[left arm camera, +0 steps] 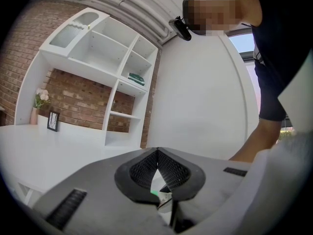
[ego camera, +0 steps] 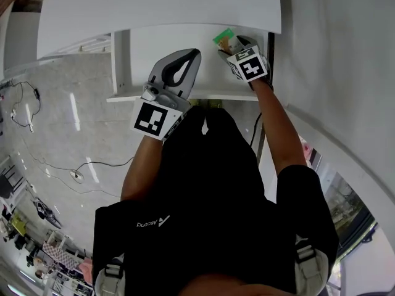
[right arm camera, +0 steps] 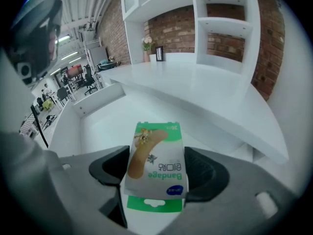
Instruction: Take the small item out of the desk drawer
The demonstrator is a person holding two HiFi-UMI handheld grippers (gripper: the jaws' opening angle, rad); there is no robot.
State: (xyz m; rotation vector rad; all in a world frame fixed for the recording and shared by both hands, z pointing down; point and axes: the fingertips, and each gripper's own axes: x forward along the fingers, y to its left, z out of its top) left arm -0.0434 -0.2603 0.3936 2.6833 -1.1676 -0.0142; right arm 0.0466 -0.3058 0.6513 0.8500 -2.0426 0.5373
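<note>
Presently, the right hand-held gripper [ego camera: 233,47] pinches the bandage box [right arm camera: 155,165] by its 2 long sides at the far right of the open drawer [ego camera: 121,60], a hold suited to lifting it out. The left hand-held gripper [ego camera: 192,57], jaws pressed together, hangs idle over the drawer's middle. The counter [ego camera: 160,5] edge overhangs just beyond the box and may hinder a straight lift.
</note>
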